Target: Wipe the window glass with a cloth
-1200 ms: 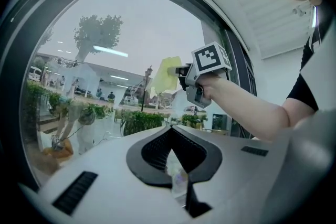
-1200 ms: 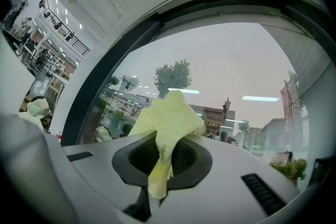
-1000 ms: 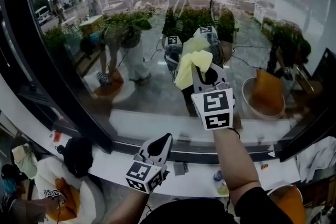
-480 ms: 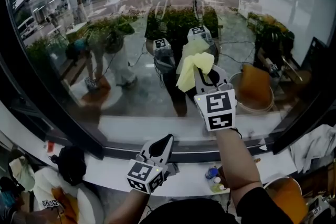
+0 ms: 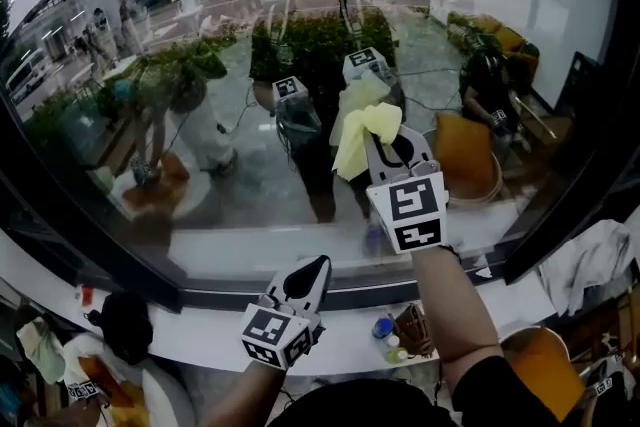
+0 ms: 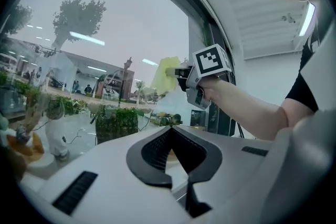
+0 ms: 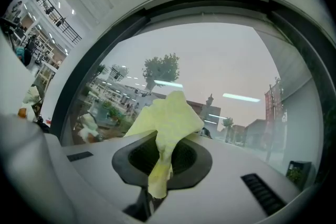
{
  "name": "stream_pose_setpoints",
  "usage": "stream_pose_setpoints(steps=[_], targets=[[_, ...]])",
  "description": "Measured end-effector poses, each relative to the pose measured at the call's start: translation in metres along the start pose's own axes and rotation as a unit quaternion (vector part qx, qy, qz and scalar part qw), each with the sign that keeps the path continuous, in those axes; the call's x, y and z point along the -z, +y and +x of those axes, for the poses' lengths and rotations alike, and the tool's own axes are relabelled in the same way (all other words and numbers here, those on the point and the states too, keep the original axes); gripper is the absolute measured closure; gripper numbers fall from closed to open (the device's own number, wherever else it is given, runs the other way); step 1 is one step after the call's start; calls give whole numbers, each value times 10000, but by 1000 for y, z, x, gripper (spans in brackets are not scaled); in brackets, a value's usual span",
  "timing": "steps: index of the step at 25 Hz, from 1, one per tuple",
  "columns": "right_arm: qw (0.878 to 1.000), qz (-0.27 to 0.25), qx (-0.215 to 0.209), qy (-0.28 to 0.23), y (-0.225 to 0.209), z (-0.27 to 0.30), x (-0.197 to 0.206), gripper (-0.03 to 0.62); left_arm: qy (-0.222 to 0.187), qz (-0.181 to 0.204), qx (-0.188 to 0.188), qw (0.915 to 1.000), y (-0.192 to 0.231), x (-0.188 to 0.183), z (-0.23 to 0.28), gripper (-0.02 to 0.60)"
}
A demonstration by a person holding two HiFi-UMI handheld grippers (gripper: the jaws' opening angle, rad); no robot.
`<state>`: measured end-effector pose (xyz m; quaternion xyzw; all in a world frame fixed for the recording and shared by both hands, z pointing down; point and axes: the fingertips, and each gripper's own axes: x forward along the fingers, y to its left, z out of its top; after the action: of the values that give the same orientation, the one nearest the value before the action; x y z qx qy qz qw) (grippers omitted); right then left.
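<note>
Currently right tool (image 5: 388, 147) is gripping a crumpled yellow cloth (image 5: 360, 130) at the large window glass (image 5: 230, 65), left tool (image 5: 303, 277) idling closed, empty; hard pressing could be tugging cloth loose.

No word, brand or number can be read anywhere: the two marker cubes (image 5: 408, 211) show only black-and-white square patterns, and the red banner (image 7: 270, 105) outside is too small.
</note>
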<state>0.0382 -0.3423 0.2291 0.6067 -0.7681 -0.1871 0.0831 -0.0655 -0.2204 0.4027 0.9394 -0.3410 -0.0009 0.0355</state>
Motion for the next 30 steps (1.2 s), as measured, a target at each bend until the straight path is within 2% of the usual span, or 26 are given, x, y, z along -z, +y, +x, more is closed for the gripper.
stream_pose_setpoints(steps=[11,18,23,30], targets=[[9985,87,476,271,-97,-41,42,551,85,13,396,9992,-60,1,58,574],[9976,93,611,320,-192,-89,79,551,154,54,516,9985,-136,3,123,574],[9971,43,684,338,-192,-89,80,551,186,66,604,9980,-130,4,124,574],[9944,69,945,461,-214,-94,92,551,215,38,797,9966,-131,7,137,574]])
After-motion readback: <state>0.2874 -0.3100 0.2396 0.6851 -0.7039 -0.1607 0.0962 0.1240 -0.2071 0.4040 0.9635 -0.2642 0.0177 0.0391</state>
